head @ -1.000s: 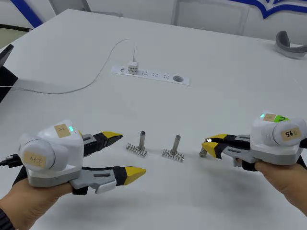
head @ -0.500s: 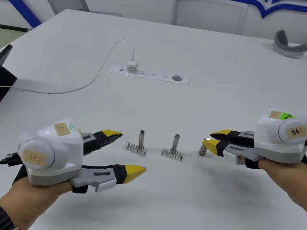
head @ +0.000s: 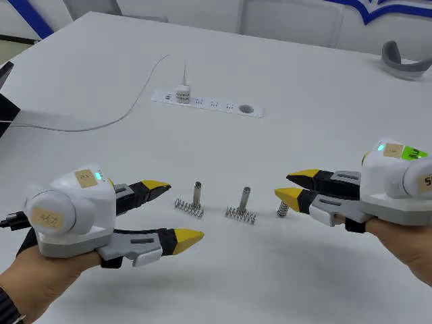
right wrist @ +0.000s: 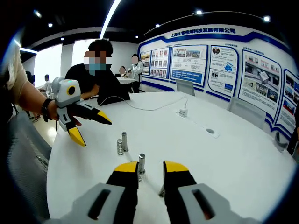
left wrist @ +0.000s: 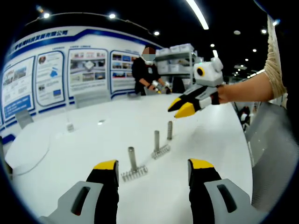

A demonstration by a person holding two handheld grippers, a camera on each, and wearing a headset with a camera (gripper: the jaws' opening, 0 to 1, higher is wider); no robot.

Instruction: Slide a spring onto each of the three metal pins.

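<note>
Standing off the row of pins (head: 246, 198), both grippers are empty. Right gripper (head: 290, 186), jaws narrowly parted, has the end spring (head: 283, 210) just beside its lower tip (seated on a pin or not, cannot tell). Left gripper (head: 171, 210) gapes wide near the left pin (head: 197, 192), upright, its spring (head: 190, 207) lying flat at the foot. Against 1 s ago, right jaws appear slightly wider; the 2 loose springs are unmoved.

A sticker (head: 425, 182) on the right hand-held gripper (head: 284, 185) shows a cut-off "5"; wall banner (right wrist: 201, 30) lettering is illegible.
</note>
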